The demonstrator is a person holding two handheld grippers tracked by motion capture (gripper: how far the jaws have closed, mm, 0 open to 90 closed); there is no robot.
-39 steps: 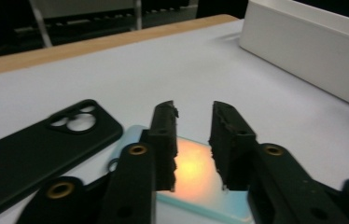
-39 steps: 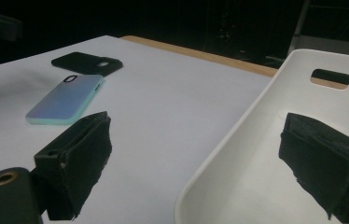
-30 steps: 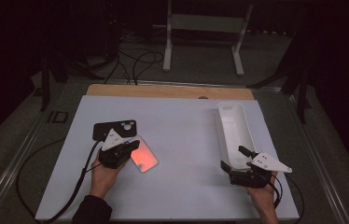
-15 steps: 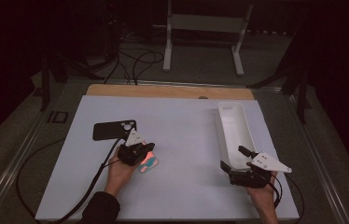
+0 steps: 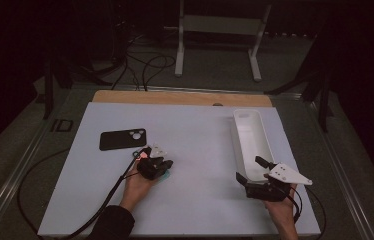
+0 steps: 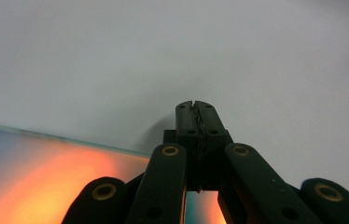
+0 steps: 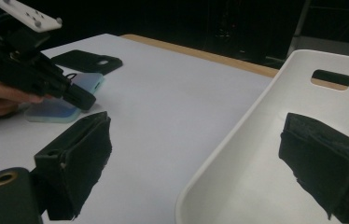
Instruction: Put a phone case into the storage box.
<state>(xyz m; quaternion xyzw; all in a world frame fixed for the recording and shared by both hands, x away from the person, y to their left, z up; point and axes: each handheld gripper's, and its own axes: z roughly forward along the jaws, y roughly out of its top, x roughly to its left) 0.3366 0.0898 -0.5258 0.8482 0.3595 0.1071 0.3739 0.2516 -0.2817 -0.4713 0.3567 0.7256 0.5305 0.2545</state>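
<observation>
Phone (image 7: 53, 109) flat on table, under left gripper (image 5: 161, 167) (jaws shut), touching unclear

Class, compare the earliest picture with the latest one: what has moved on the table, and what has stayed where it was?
The left gripper, jaws shut, has slid with the orange-glowing phone away from the black case toward the table's middle, uncovering the case. The right gripper has stayed open at the white tray's near end.
</observation>
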